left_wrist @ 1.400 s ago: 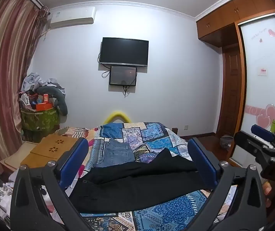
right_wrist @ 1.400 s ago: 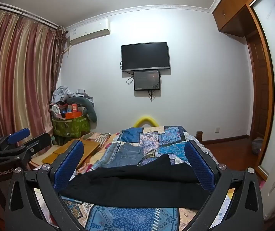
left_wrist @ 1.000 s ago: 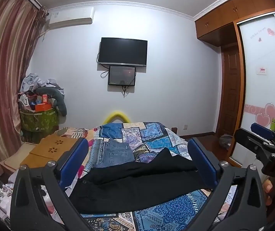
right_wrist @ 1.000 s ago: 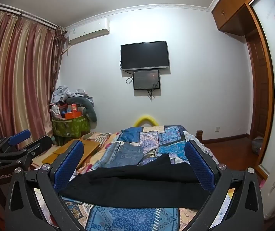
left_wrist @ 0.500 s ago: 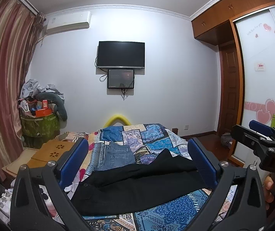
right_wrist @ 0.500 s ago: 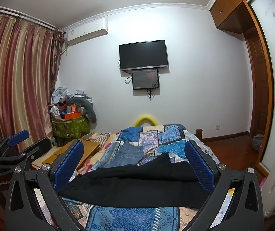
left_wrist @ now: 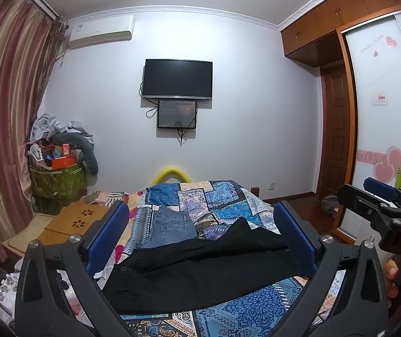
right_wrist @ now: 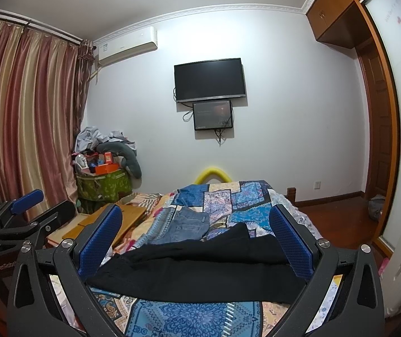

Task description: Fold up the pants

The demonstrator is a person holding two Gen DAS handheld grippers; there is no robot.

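Your left gripper (left_wrist: 201,238) fills the bottom of the left wrist view with its blue-padded fingers (left_wrist: 107,234) spread wide apart and nothing between them. Your right gripper (right_wrist: 196,241) sits the same way at the bottom of the right wrist view, fingers (right_wrist: 290,243) wide apart and empty. Both are held above the near end of the bed (left_wrist: 245,306), clear of the cloth. In the left view the right gripper also juts in at the right edge, with your fingertips (left_wrist: 391,272) showing beside its handle. In the right view the left gripper shows at the lower left edge.

Framed between the fingers in both views, the black pants (left_wrist: 200,272) lie flat across the bed, running from lower left to centre right, on the blue patterned quilt (right_wrist: 189,314). The waist, with a button, is at the left end. One leg lies over the other, and its upper edge rises to a point near the centre of the frame.

Just beyond them, towards the middle of the frame, lie folded jeans (left_wrist: 169,226). A wooden board (left_wrist: 74,219) sits left of the bed. Further up and left stands a green hamper (left_wrist: 57,179) heaped with clutter, next to striped curtains (right_wrist: 26,118). On the far wall, centre frame, hang a TV (left_wrist: 178,78) and a smaller screen (left_wrist: 177,113) below it. An air conditioner (left_wrist: 100,31) is at upper left, and a wardrobe (left_wrist: 388,112) with pink hearts is at the right.
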